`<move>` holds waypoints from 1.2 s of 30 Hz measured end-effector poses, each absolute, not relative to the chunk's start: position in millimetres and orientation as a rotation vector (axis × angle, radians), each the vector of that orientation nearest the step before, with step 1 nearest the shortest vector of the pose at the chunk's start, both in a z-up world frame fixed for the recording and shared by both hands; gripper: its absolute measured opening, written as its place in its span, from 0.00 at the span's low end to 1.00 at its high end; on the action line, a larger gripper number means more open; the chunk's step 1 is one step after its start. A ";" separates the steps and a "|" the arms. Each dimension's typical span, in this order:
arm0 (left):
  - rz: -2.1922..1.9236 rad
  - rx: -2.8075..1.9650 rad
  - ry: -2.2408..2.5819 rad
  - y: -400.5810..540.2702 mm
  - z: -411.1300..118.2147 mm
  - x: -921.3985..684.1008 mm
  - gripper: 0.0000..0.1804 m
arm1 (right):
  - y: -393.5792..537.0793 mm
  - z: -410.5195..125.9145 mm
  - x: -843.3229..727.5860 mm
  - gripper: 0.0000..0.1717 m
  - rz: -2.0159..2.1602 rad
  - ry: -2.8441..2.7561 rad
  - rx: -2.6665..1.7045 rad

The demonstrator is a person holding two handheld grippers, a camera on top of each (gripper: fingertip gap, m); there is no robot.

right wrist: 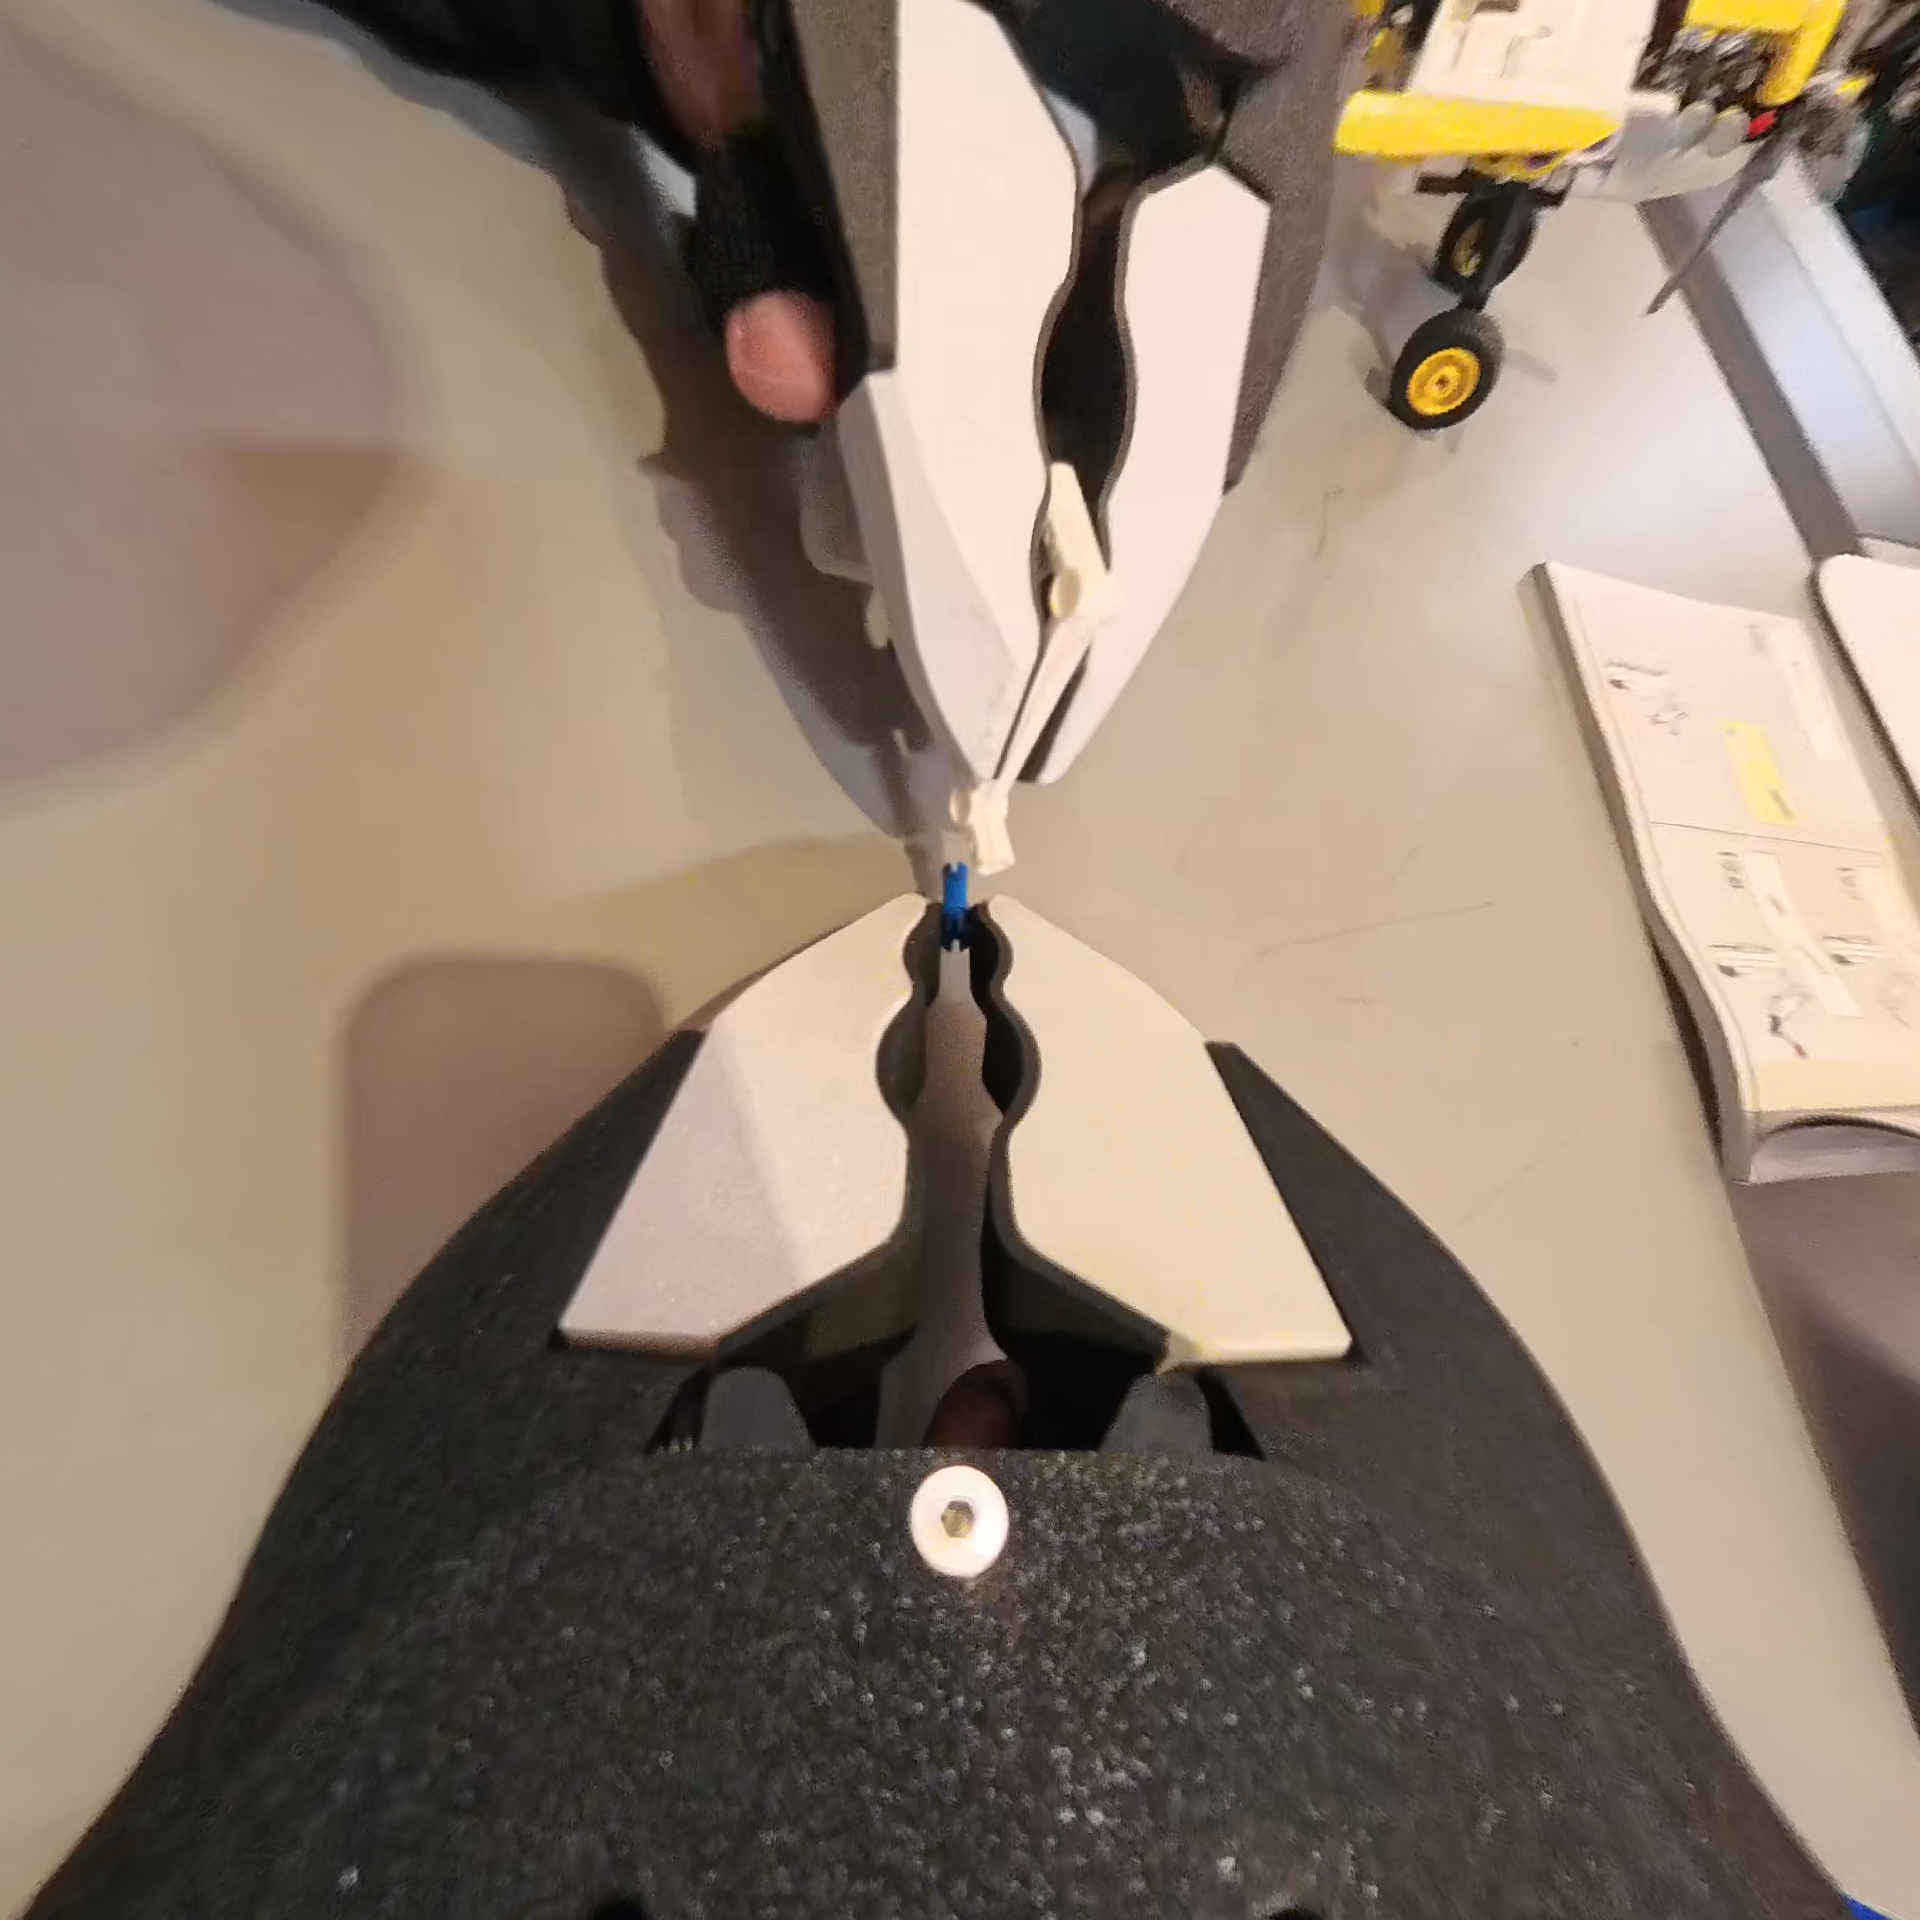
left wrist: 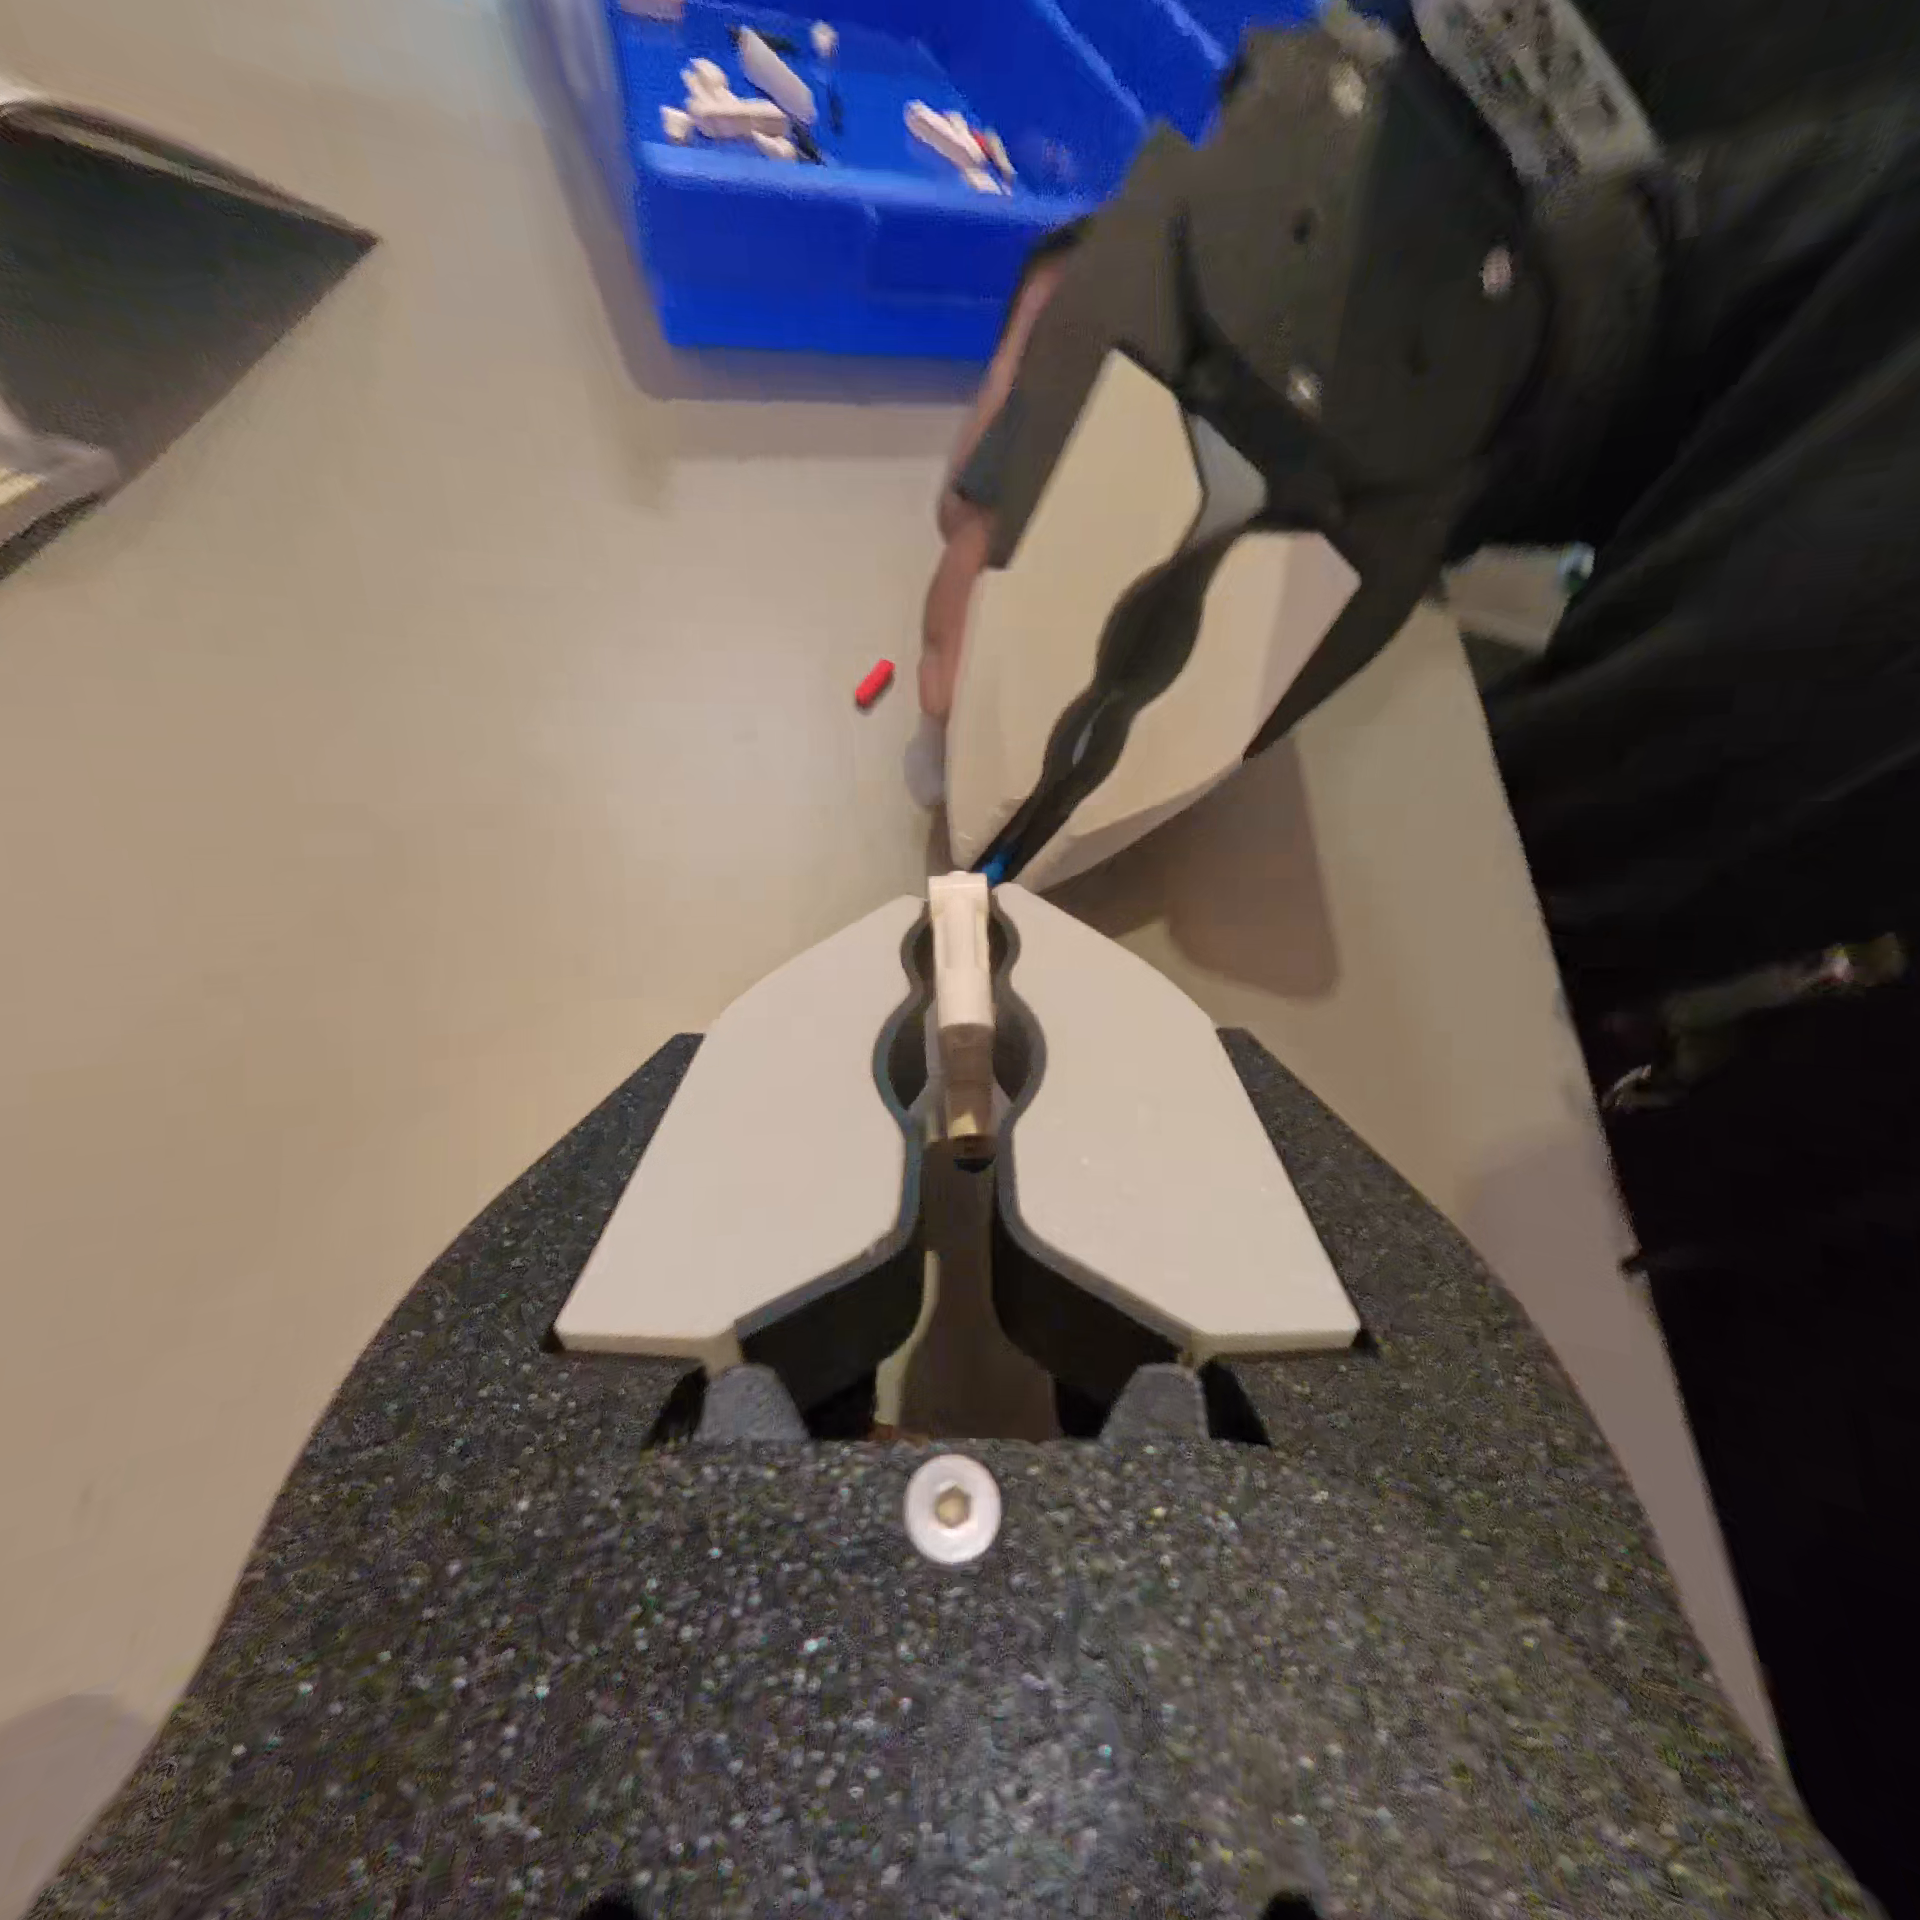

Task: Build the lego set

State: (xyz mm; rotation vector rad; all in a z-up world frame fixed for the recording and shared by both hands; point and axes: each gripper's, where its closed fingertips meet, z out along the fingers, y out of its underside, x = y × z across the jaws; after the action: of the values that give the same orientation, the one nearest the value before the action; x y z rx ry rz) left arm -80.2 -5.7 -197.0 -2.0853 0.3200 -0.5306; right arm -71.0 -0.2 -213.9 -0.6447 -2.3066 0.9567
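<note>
My left gripper [left wrist: 961,896] is shut on a long white toy beam [left wrist: 958,961] that runs back between its fingers, its end sticking out past the tips. My right gripper [right wrist: 954,914] is shut on a small blue pin [right wrist: 952,912] whose tip points at the white beam's end [right wrist: 985,831]. The two grippers meet tip to tip above the beige table [left wrist: 416,727]. In the left wrist view the right gripper [left wrist: 1003,857] comes in from the upper right, a bit of the blue pin [left wrist: 1006,864] showing at its tips. The left gripper [right wrist: 1003,774] hangs from above in the right wrist view.
A blue bin [left wrist: 852,177] with several white parts stands at the back. A small red piece [left wrist: 874,683] lies on the table. A yellow wheeled toy model [right wrist: 1507,156] and open instruction booklets [right wrist: 1745,862] lie at the right. A person's fingers [right wrist: 779,353] hold the left gripper. My two grippers' fingertips are within a few centimetres of each other.
</note>
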 end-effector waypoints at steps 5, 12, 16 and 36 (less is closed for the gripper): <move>-0.627 -2.059 -0.026 1.7 -191.2 -98.4 0.04 | 7.1 -197.0 -79.1 0.03 0.990 -2.183 -0.673; -0.742 -1.956 -0.335 15.8 -184.3 -106.8 0.04 | 13.8 -188.0 -89.3 0.03 0.965 -2.075 -0.727; -0.730 -1.933 -0.394 20.7 -183.5 -110.2 0.04 | 17.7 -184.2 -93.4 0.02 0.953 -2.039 -0.773; -0.602 -1.929 -0.518 26.7 -189.9 -124.5 0.04 | 25.2 -190.5 -111.9 0.03 0.899 -1.986 -0.930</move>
State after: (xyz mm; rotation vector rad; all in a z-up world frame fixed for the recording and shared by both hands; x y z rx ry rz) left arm -124.5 26.7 -189.9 -1.9293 -0.5181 -0.6020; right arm -111.9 25.2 -190.5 -0.9301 -1.9858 0.8992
